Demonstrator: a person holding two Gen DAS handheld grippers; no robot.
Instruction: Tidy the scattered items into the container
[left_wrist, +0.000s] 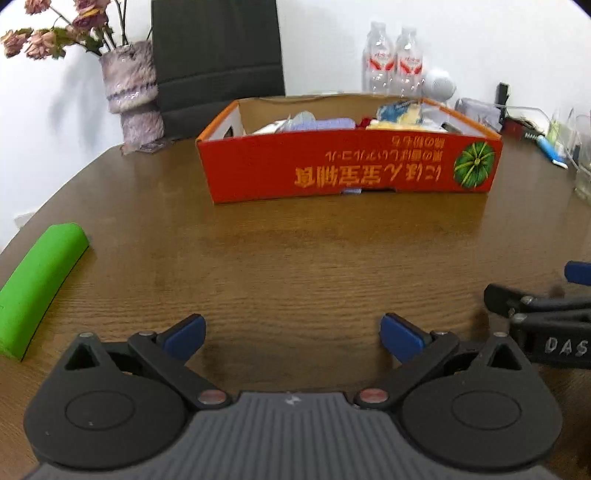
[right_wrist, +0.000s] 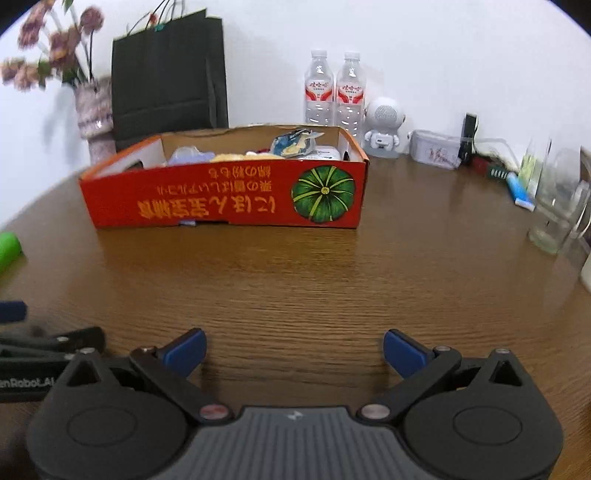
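Both of my grippers sit low over the brown table (left_wrist: 295, 251), side by side and well short of the box. Left gripper (left_wrist: 293, 336): jaws spread wide, nothing between the blue pads. Right gripper (right_wrist: 294, 350): the same, released and empty.

The container, an orange cardboard box (left_wrist: 351, 170) printed with a green pumpkin, stands mid-table ahead of me. It already holds a heap of items: a pale lilac thing, something yellow, a blue-and-yellow packet (right_wrist: 295, 144). I cannot separate the rest well enough to name them.

The table between my grippers and the box is bare. My judgement: the tidying looks close to done. The 1 loose candidate is the green foam-like block (left_wrist: 37, 284) at the table's left edge, nearest my left gripper, though I cannot tell whether it counts as an item to tidy.

If it does: approach with the left gripper, pads across the block's narrow width rather than its length, close until the foam just gives, lift clear of the box wall, then release over a free spot inside.

Count:
- grippers: 2
- box: 1
- green block: 1
- water bottles (right_wrist: 334, 92) behind the box: 2
- white robot-shaped gadget (right_wrist: 384, 125): 1
- vase of dried flowers (left_wrist: 129, 92): 1
- dark paper bag (right_wrist: 168, 74): 1
- items in the box: at least 4, exact number unclear
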